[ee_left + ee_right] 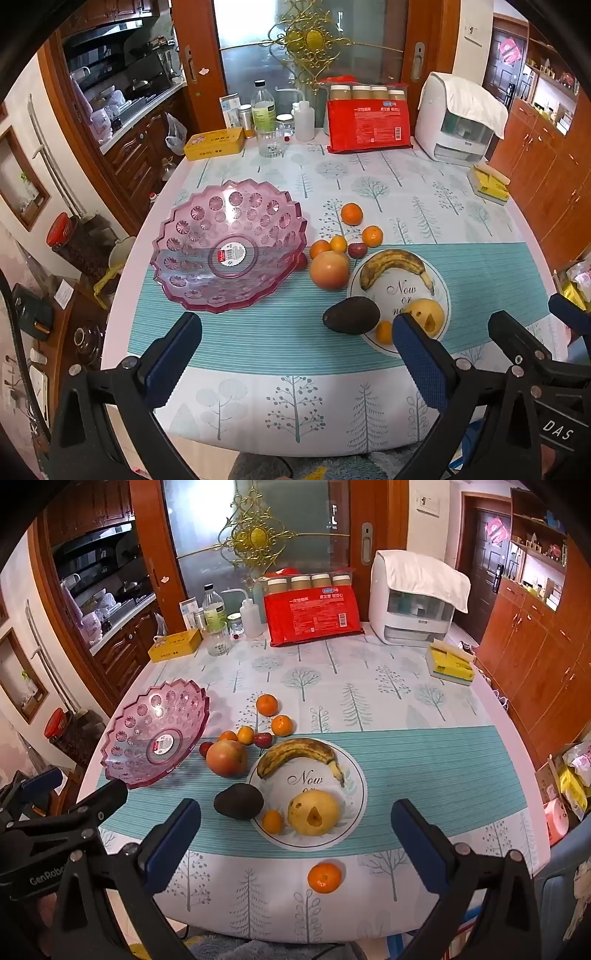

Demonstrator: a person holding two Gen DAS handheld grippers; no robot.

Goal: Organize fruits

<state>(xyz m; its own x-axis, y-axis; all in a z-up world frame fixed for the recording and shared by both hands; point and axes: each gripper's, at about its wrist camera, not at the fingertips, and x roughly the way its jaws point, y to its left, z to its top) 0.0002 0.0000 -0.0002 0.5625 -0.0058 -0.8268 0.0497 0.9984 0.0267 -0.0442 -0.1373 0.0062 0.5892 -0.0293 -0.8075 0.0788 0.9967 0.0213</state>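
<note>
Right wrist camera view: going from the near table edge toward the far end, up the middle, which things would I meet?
Lone tangerine → yellow pear on the white plate → spotted banana → red packet at the far end.

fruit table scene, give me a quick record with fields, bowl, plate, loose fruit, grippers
bowl: pink plastic bowl, empty, tilted, on the table's left side
plate: white plate holds a banana, a yellow pear and a small orange
beside plate: avocado at its left edge, large apple behind that
loose fruit: several small oranges between bowl and plate; one mandarin alone near the front edge
left gripper: open, holding nothing
right gripper: open, holding nothing
</note>
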